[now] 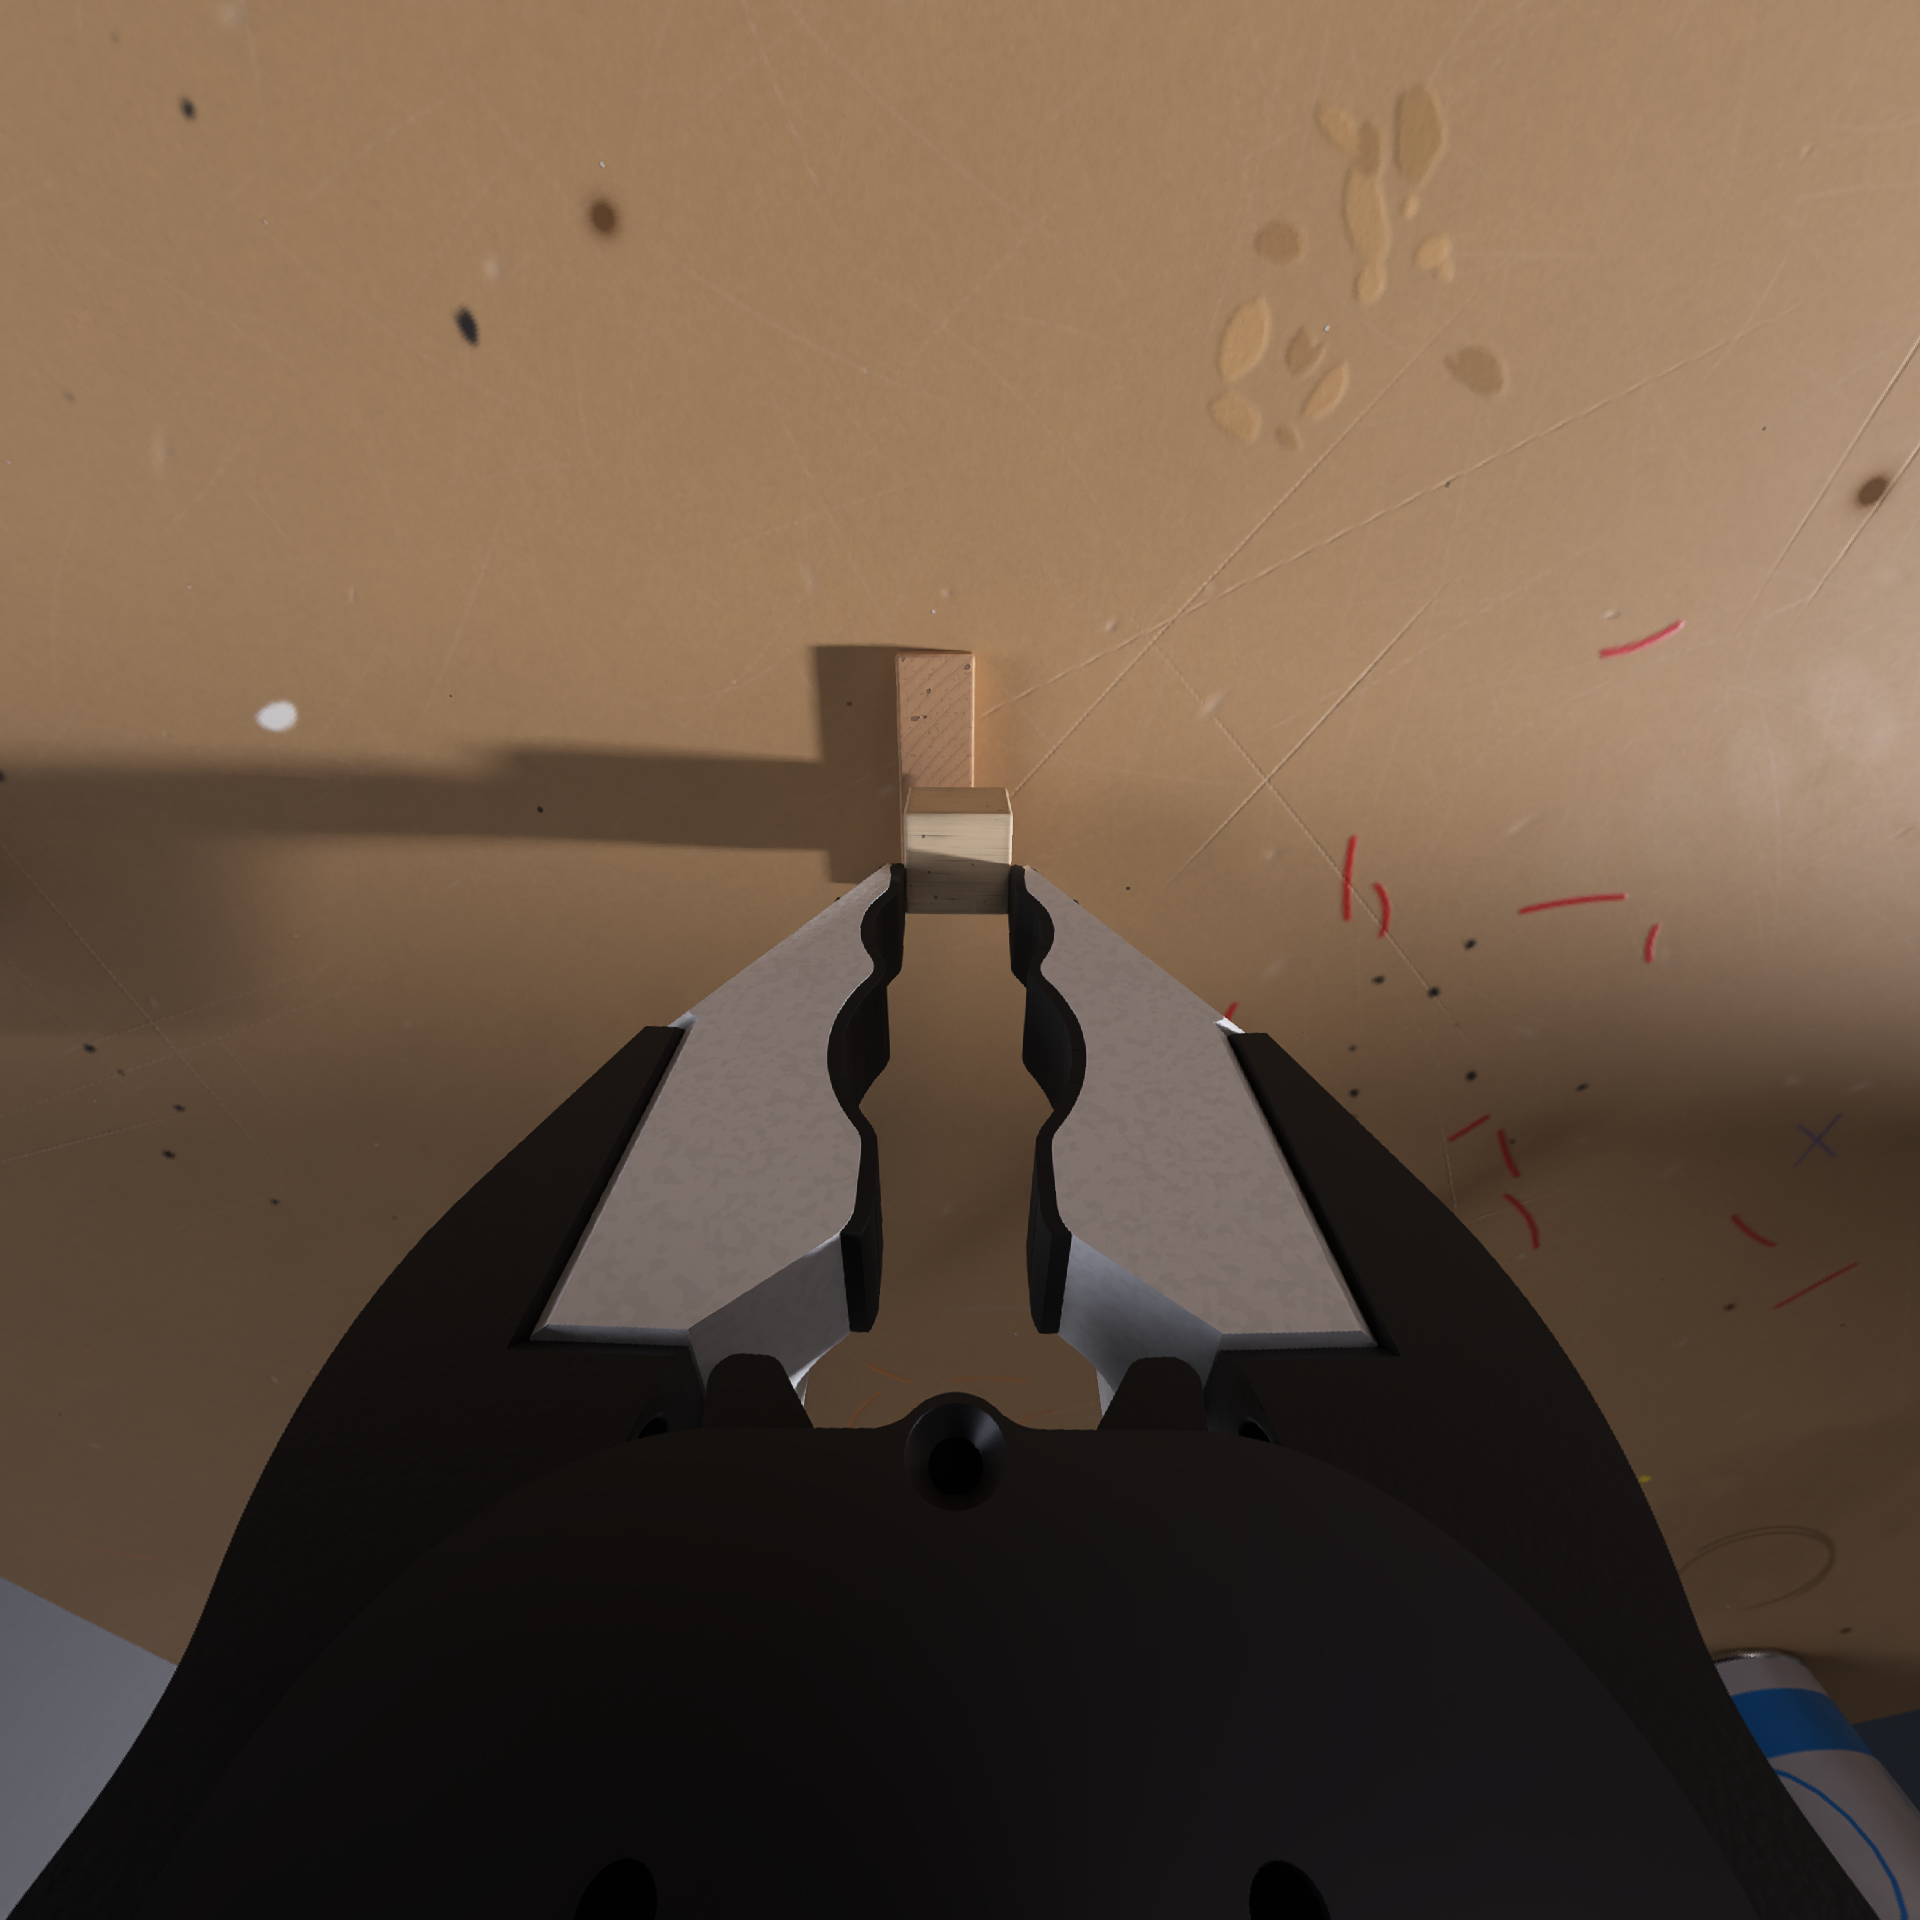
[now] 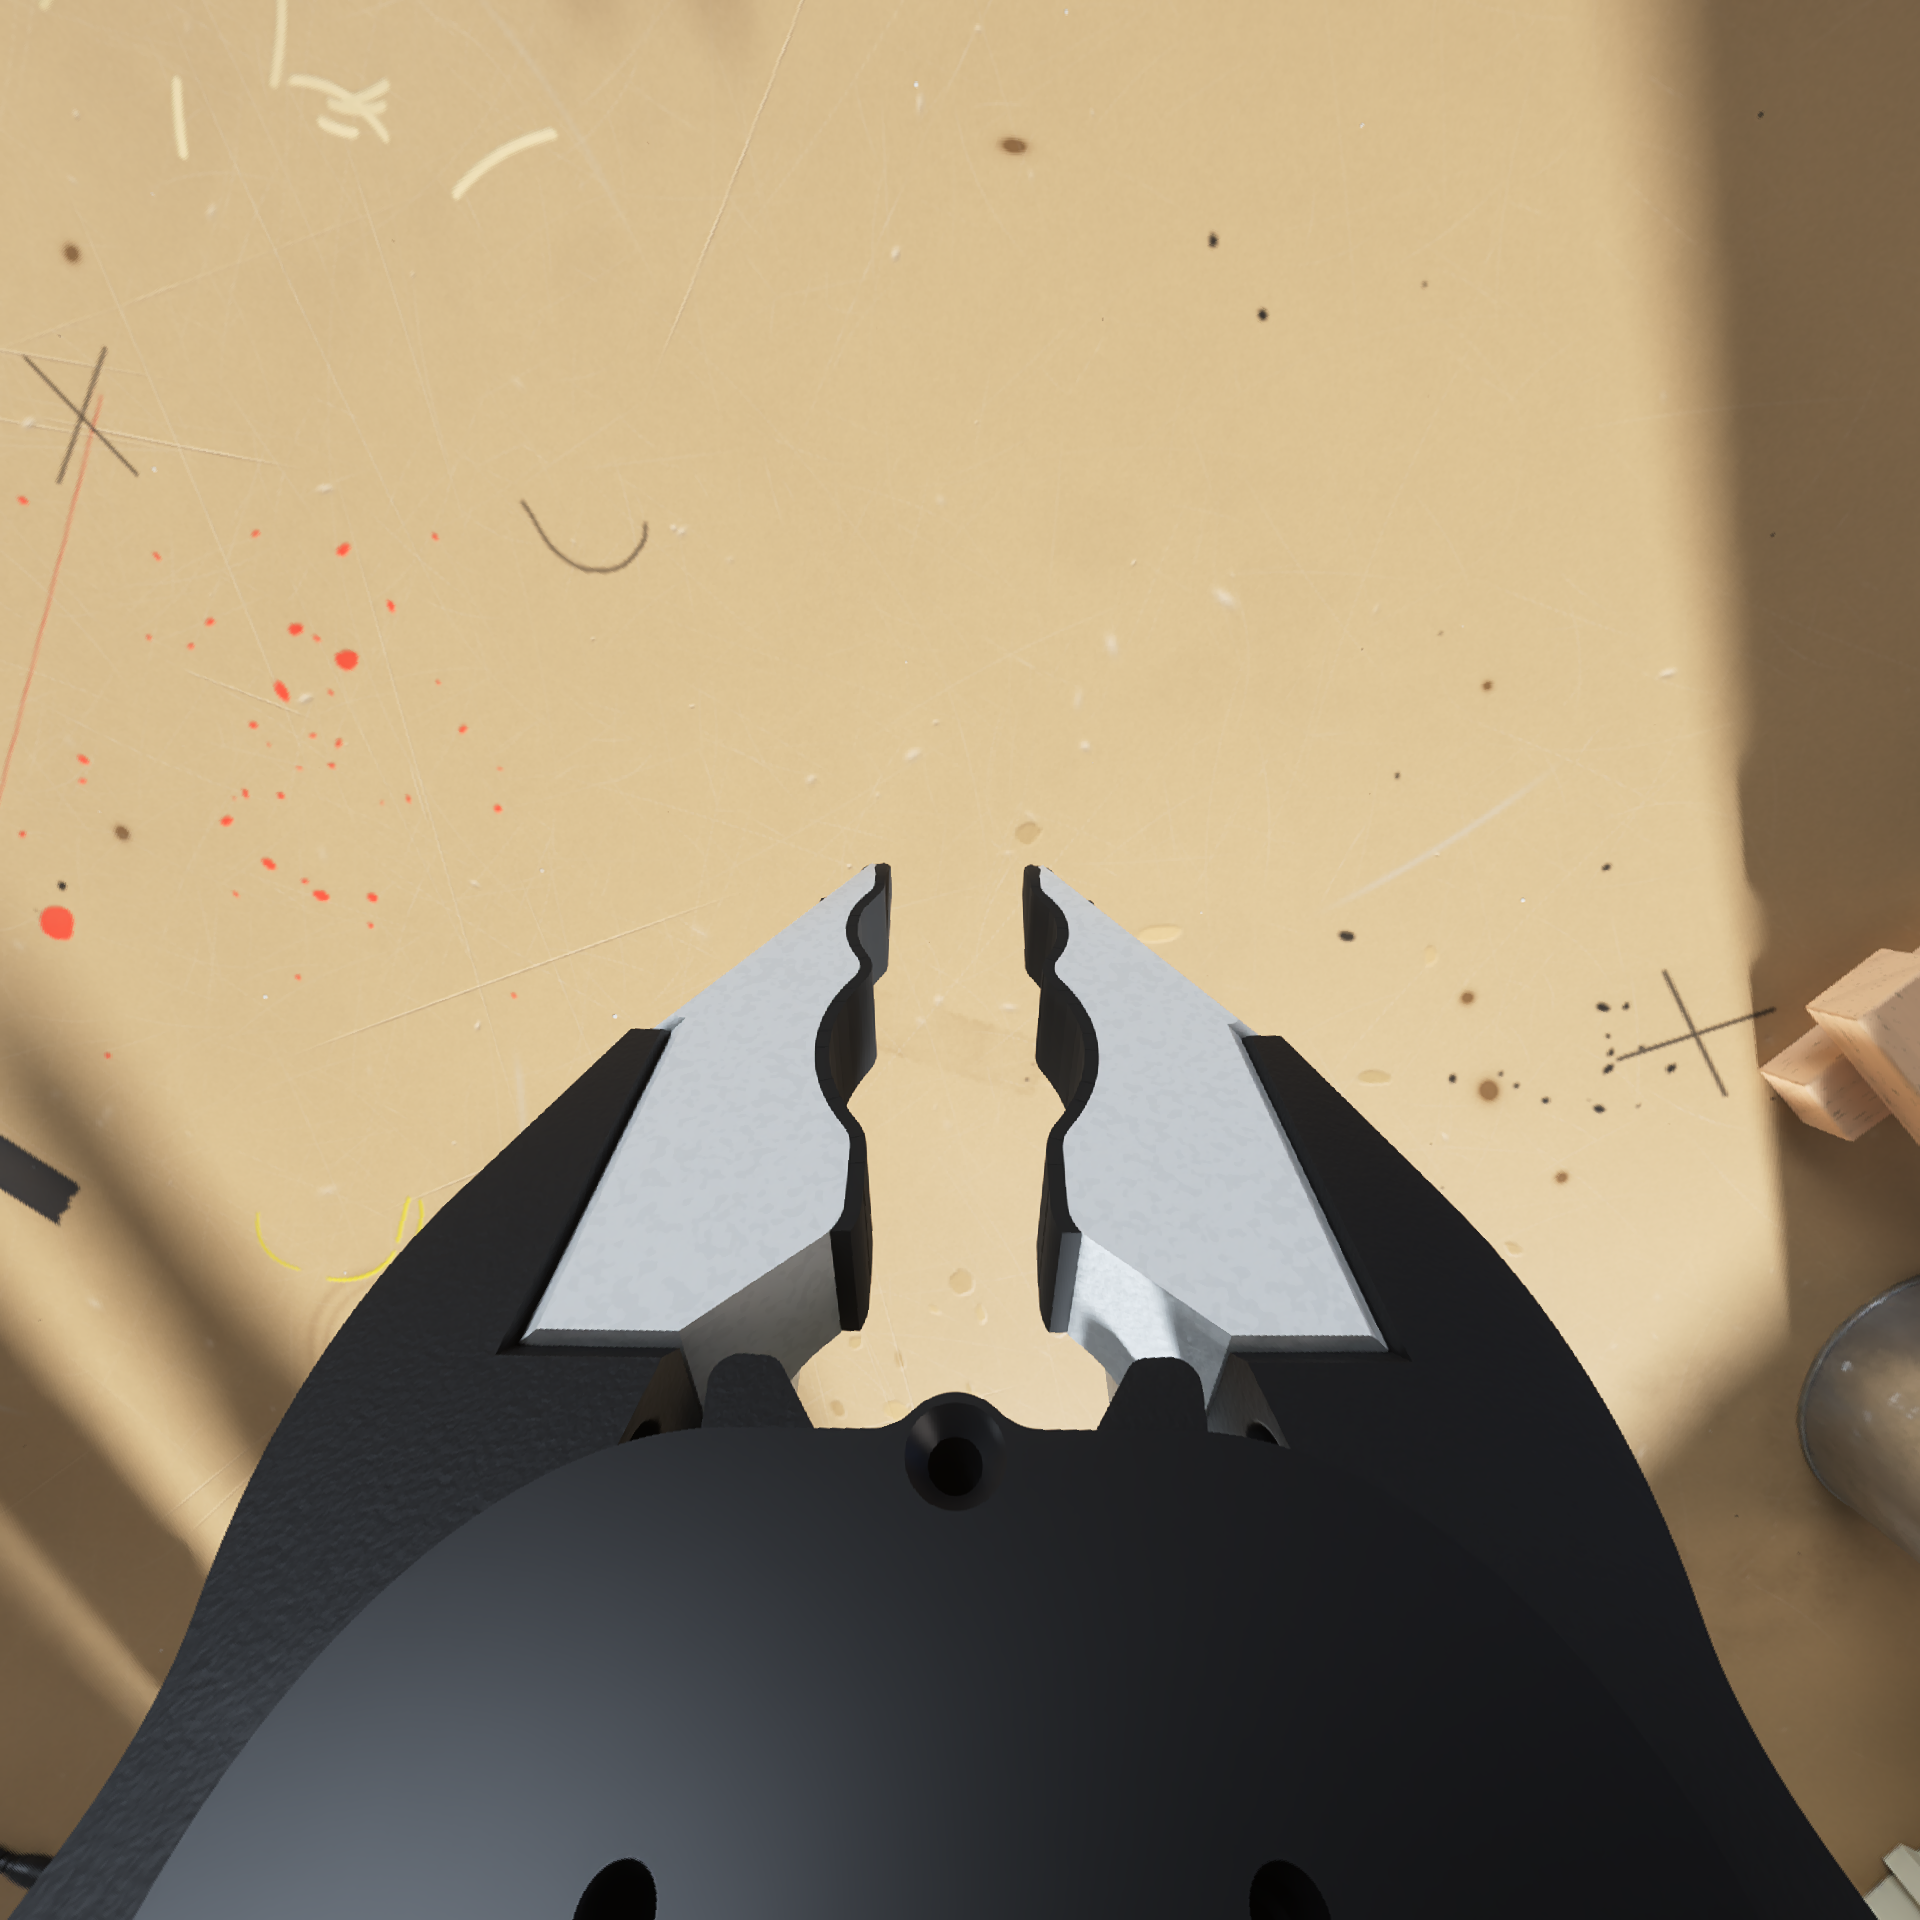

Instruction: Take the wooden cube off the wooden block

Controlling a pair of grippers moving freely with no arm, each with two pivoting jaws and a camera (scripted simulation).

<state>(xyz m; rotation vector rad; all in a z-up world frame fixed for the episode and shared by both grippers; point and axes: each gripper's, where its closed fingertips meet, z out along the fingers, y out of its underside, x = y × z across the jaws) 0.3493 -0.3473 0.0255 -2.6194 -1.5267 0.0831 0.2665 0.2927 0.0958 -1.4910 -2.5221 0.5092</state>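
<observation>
In the left wrist view a pale wooden cube [image 1: 957, 836] sits between the tips of my left gripper [image 1: 957, 890]; both tips touch its sides, so the gripper is shut on it. Just beyond the cube a longer, darker wooden block [image 1: 935, 717] lies flat on the tan table, pointing away from me. The cube covers the block's near end, and I cannot tell whether it still touches the block. My right gripper [image 2: 956, 878] is open and empty, pointing down over bare table.
The tan table top [image 1: 623, 468] is scratched and paint-spotted. A white and blue can [image 1: 1787, 1714] lies at the lower right of the left wrist view. In the right wrist view, stacked pale wooden pieces [image 2: 1860, 1049] and a metal cylinder [image 2: 1870, 1403] sit at the right edge.
</observation>
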